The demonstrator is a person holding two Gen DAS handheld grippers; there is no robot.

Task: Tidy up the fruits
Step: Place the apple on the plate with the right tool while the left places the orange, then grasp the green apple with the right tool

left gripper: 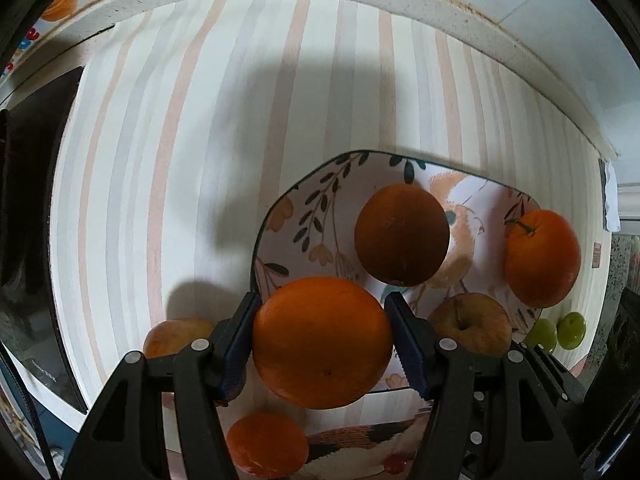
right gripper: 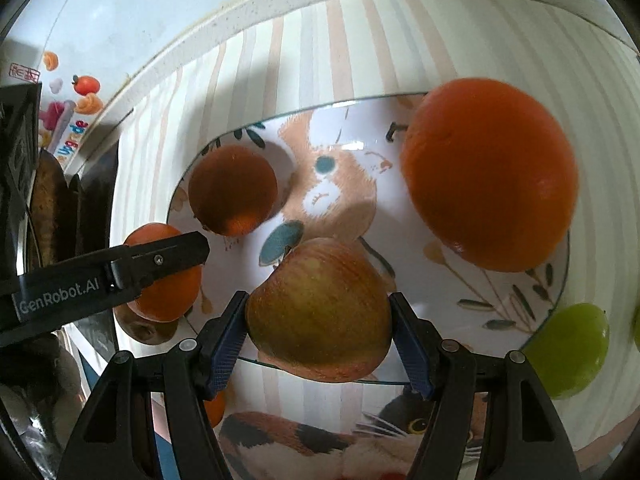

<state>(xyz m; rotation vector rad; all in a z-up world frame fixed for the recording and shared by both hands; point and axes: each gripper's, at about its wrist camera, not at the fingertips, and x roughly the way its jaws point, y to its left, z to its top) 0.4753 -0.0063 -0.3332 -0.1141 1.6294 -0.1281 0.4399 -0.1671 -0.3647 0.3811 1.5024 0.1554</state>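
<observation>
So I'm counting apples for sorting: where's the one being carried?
The apple sits between the right gripper fingers, at the near rim of the patterned plate.

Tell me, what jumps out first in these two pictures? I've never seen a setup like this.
Each view is filled by a fruit clamped between blue-padded fingers: the left gripper holds an orange, the right gripper an apple. Behind them lies a decorated plate painted with a squirrel, carrying a darker orange on its left side and a large bright orange at its right edge. Green fruit lies off the plate, on the striped cloth.
</observation>
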